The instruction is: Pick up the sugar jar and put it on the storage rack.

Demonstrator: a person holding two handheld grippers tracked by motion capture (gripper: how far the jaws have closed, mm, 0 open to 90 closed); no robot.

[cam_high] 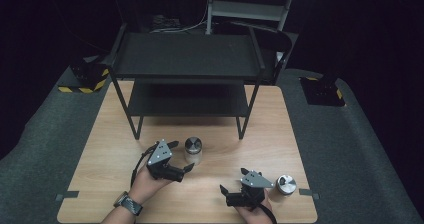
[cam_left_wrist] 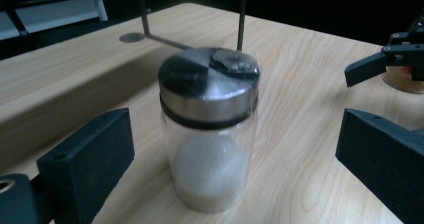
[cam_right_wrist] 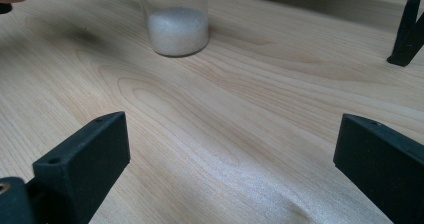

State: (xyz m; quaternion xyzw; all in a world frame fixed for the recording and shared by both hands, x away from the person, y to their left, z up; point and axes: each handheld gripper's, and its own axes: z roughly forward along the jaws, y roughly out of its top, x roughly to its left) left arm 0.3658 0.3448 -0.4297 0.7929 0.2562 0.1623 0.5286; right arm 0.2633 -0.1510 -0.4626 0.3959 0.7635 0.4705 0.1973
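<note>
On the wooden table [cam_high: 220, 114], the left gripper [cam_high: 181, 160], jaws wide apart, frames a steel-lidded glass shaker [cam_high: 193, 150] near the black shelf rack [cam_high: 187, 59]; the right gripper [cam_high: 231, 184], jaws spread and empty, sits beside a second shaker [cam_high: 286, 185].

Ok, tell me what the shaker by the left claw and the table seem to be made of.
Shaker: clear body, probably glass or plastic, since white grains show through; its cap looks like brushed metal with a dull sheen. Table: pale wood or wood laminate, with visible grain and a matt finish.
</note>
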